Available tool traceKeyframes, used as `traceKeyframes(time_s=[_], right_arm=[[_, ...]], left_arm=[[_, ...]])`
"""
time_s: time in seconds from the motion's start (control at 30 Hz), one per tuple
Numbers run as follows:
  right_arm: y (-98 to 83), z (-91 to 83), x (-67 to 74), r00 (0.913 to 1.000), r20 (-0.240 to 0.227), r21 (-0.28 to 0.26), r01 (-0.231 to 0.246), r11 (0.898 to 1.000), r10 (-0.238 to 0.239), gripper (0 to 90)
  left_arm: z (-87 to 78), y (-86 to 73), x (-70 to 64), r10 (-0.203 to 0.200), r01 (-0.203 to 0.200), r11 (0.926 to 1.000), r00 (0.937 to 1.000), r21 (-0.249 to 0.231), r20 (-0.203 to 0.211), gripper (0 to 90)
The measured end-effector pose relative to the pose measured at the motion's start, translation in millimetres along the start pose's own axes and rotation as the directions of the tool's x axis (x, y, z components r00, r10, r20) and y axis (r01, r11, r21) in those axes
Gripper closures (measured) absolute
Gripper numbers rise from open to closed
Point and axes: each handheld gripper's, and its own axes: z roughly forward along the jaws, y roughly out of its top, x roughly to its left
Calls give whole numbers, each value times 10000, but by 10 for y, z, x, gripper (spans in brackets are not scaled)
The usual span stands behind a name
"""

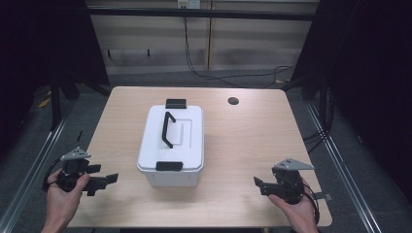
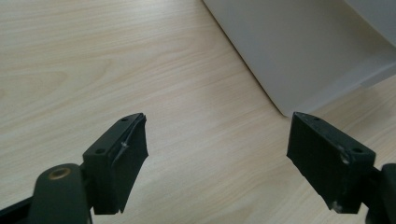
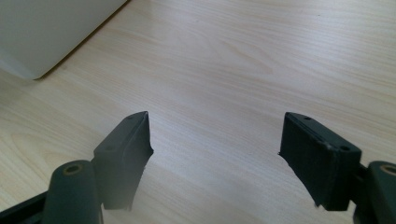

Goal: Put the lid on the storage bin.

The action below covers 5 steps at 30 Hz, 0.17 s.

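Box (image 1: 173,143) sits latched at the table's (image 1: 252,145) middle, so I hold my left gripper (image 1: 104,180) and right gripper (image 1: 259,184) wide-jawed, empty, near the front corners flanking it.

A white plastic storage box (image 1: 172,145) stands upright near the middle of the light wooden tabletop (image 1: 243,141), its long side running away from the person. Its white lid (image 1: 187,127) is on and sits flat. A black carrying handle (image 1: 168,129) lies folded down along the lid's top, slightly slanted. A black latch (image 1: 176,103) sits at the far short end and another black latch (image 1: 169,166) at the near short end, both down against the box. The box's near lower corner shows in both gripper views, resting on the wood
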Motion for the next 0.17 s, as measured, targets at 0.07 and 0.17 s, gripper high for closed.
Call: traceKeyframes(time_s=[0.07, 0.17], right_arm=[[-2, 17, -4, 10000, -50, 28, 85, 10000, -85, 219], [-9, 72, 2, 9997, -172, 422, 170, 9990, -162, 170]], left_arm=[[47, -62, 13, 15, -17, 9998, 10000, 198, 88, 196], [55, -94, 0, 360, -353, 9990, 9990, 258, -261, 188]])
